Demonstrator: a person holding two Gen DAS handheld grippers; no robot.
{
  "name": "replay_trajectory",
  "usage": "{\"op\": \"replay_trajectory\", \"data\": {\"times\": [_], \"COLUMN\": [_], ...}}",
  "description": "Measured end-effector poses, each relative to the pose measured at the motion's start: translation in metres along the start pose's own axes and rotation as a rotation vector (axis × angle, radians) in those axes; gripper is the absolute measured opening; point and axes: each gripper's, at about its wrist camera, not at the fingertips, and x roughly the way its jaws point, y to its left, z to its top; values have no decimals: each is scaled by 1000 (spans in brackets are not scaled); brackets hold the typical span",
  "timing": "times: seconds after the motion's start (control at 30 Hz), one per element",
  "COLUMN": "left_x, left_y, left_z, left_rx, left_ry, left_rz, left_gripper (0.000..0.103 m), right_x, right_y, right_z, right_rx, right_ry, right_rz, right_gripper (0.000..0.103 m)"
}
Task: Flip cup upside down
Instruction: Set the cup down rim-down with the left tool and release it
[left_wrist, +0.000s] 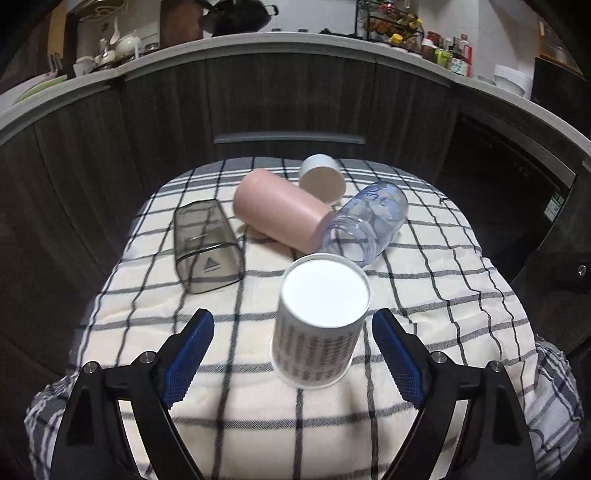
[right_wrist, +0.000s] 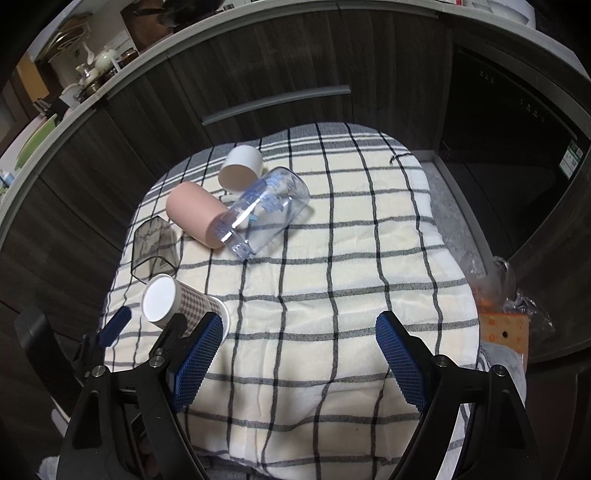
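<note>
Both grippers, left (left_wrist: 291, 354) and right (right_wrist: 299, 350), stand open and empty, the patterned cup (left_wrist: 317, 325) resting mouth-down on the checked cloth (left_wrist: 424, 314) between the left gripper's fingers, untouched.

Dim indoor light, soft shadows, strong fisheye edge warping.

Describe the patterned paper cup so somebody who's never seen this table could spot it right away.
Start at the checked cloth covering the table, then come to its near edge, just ahead of the open left gripper. The patterned paper cup stands there mouth down, white base up. Unlike the pink cup, clear cup and smoky grey cup, it isn't lying on its side.
</note>
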Motion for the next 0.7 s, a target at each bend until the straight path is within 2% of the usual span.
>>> {"op": "replay_trajectory", "data": {"times": [0.17, 0.37, 0.7], "left_x": [-20, -43, -75], "left_y": [5, 13, 25], "left_z": [2, 6, 16], "left_rx": [-16, -51, -76], "left_ry": [30, 26, -10], "left_rz": [11, 9, 53], "left_gripper": [88, 91, 92], "right_x": [-13, -28, -48], "right_y": [11, 23, 36], "right_z": [0, -3, -10], "right_rx": [-45, -94, -121], "right_ry": [-59, -152, -286], "right_rz": [-17, -43, -52], "right_gripper": [85, 85, 85]}}
